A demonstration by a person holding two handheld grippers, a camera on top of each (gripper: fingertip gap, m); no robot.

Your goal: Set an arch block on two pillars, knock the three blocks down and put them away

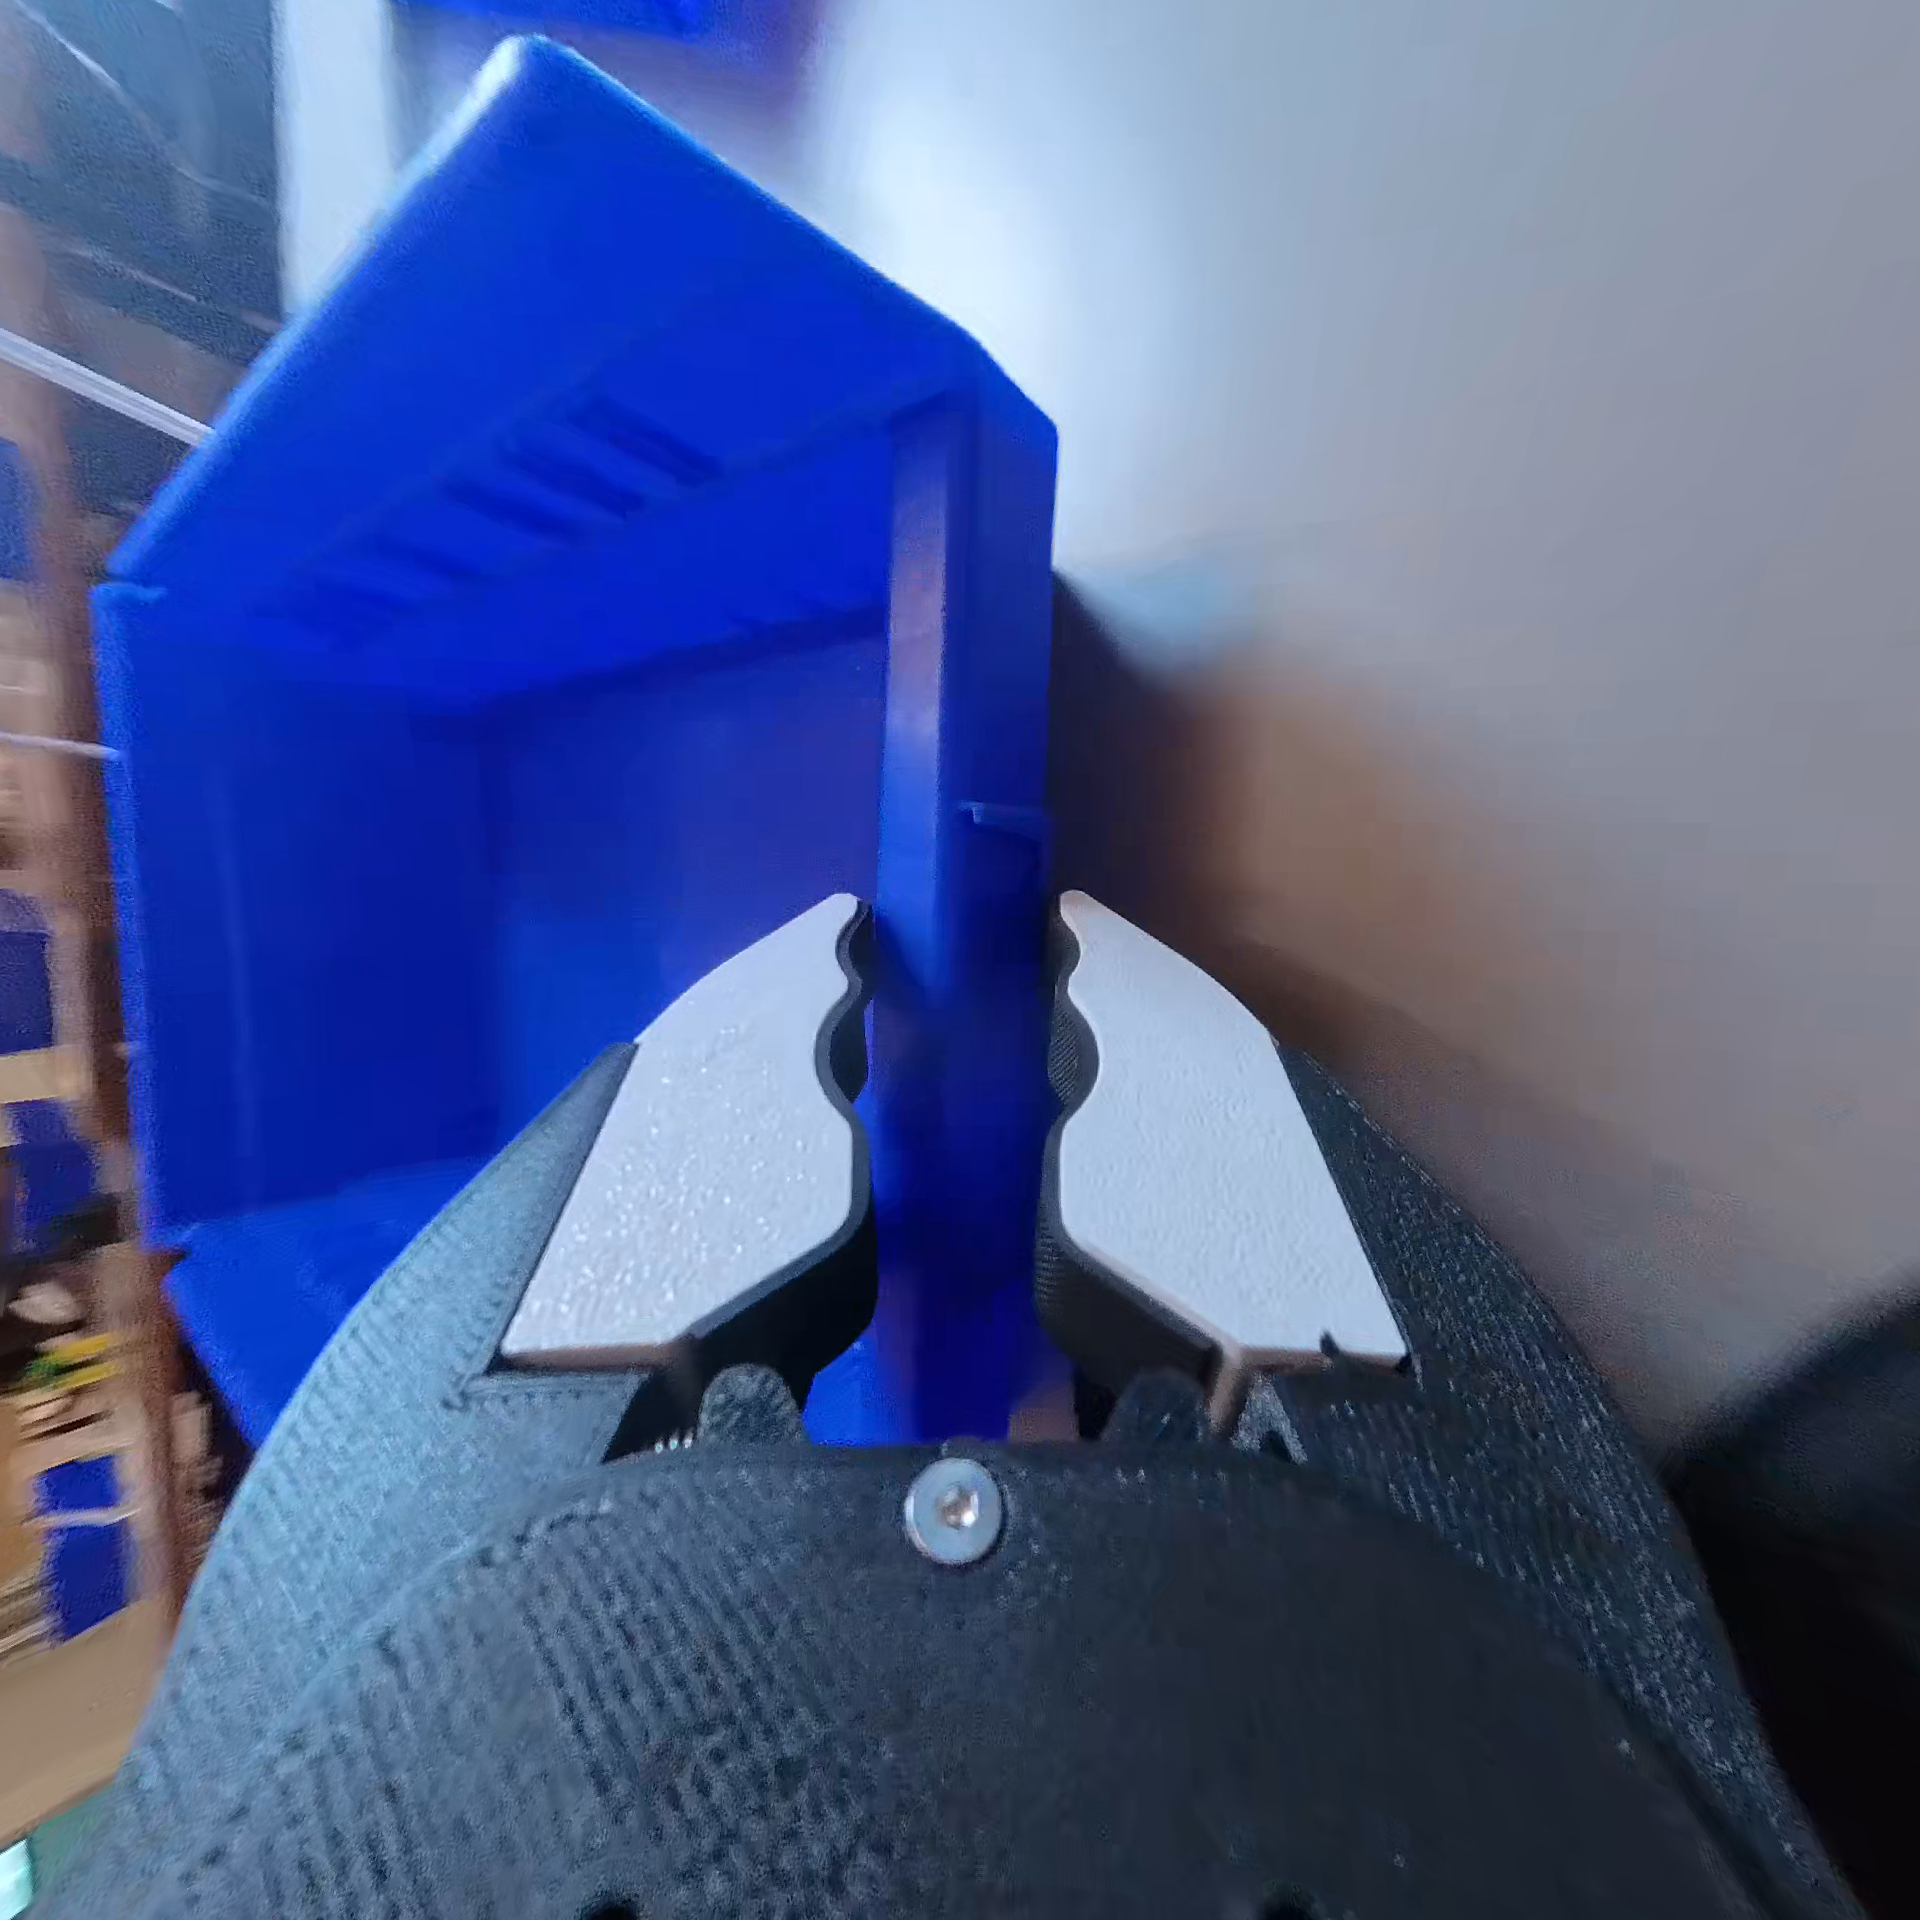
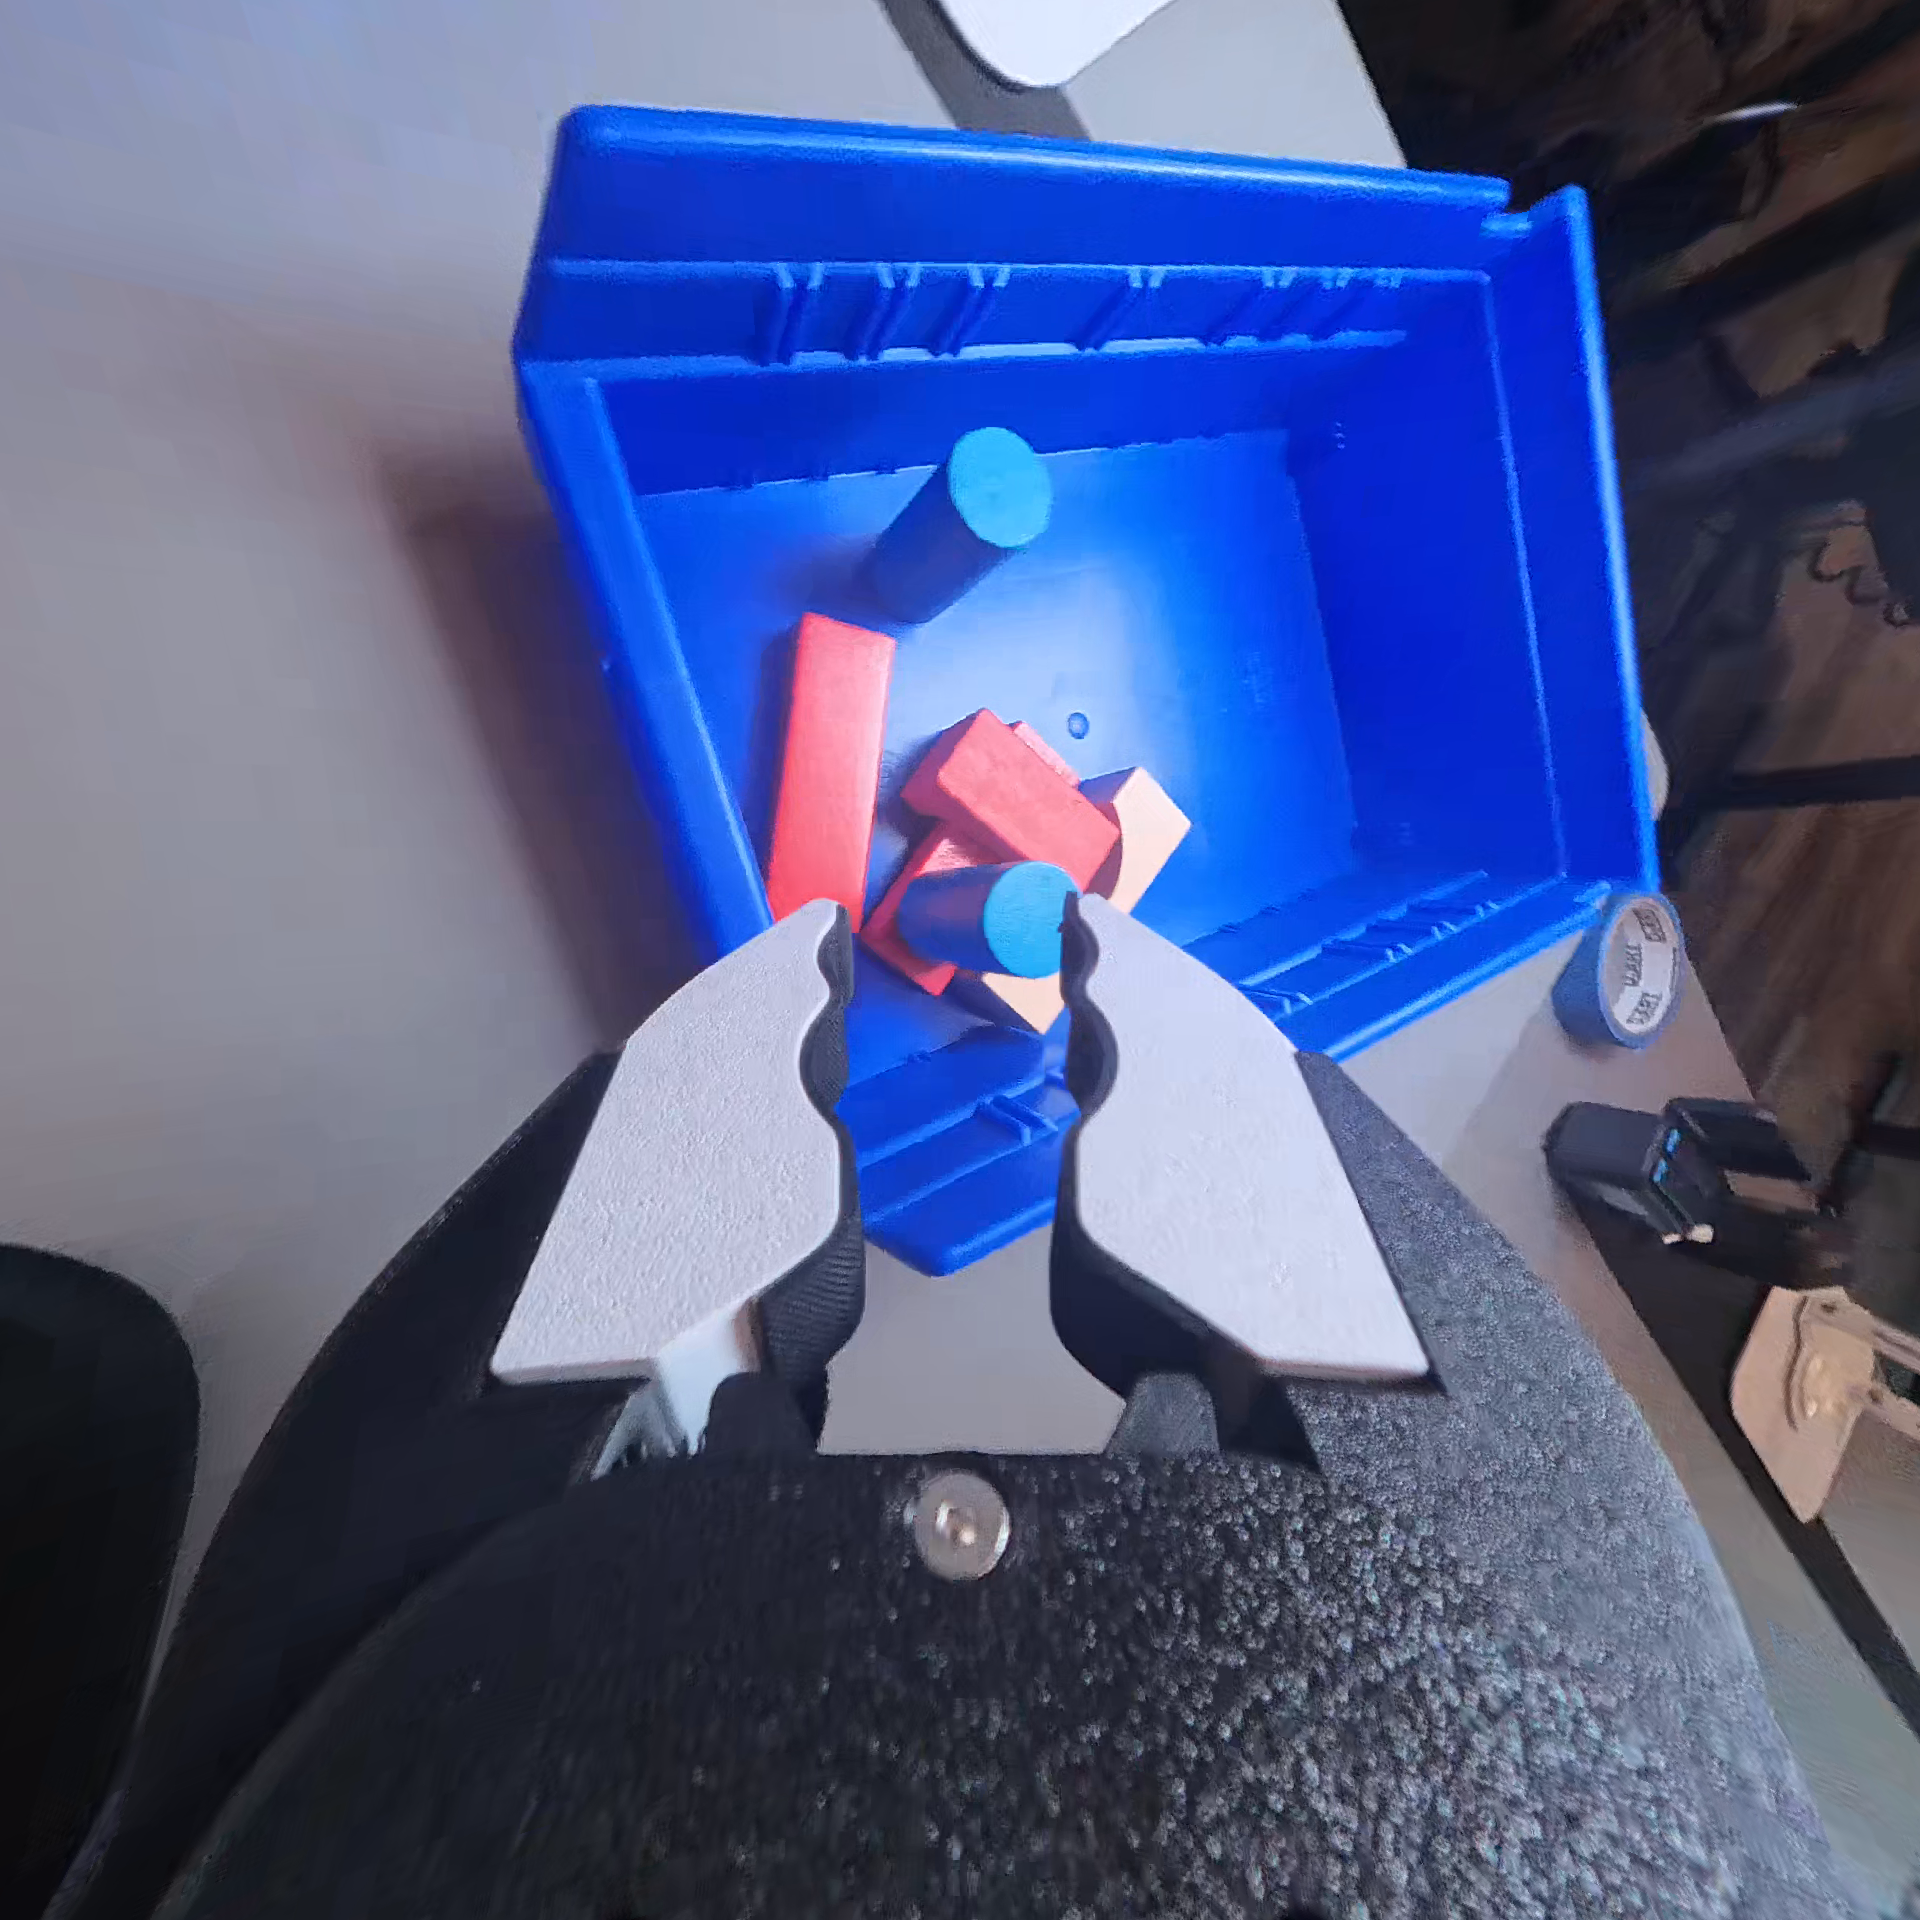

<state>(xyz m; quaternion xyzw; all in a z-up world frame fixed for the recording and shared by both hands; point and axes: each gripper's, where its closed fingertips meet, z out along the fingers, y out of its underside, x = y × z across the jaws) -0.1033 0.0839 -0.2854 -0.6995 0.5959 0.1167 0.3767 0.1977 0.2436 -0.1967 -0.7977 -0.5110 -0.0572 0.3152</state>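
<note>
Left gripper [image 1: 958, 925]: fingers clamped on the side wall of the blue bin [image 1: 582, 582], one finger inside the wall and one outside. From this view the bin's floor and contents are hidden, and the surroundings beyond it are blurred past telling.

Right gripper [image 2: 958, 925]: fingers apart, holding nothing, poised above the near end of the same blue bin [image 2: 1039, 197], which rests on the pale worktop [image 2: 260, 623]. Its left fingertip [image 2: 821, 935] covers the near end of a long red block [image 2: 831, 758].

Contents of the bin: the long red block lies along the left wall; right of it, a heap of a shorter red block [image 2: 1003, 795], a pale orange block [image 2: 1143, 831] (partly buried, shape hard to make out) and a blue cylinder [image 2: 987, 920] lying on top. A second blue cylinder [image 2: 961, 520] leans near the far left corner.

Right of the bin: a roll of blue tape [image 2: 1621, 971] just beside its near corner, then a dark device [image 2: 1683, 1174] and a beige object [image 2: 1829, 1392] cut off by the edge.
</note>
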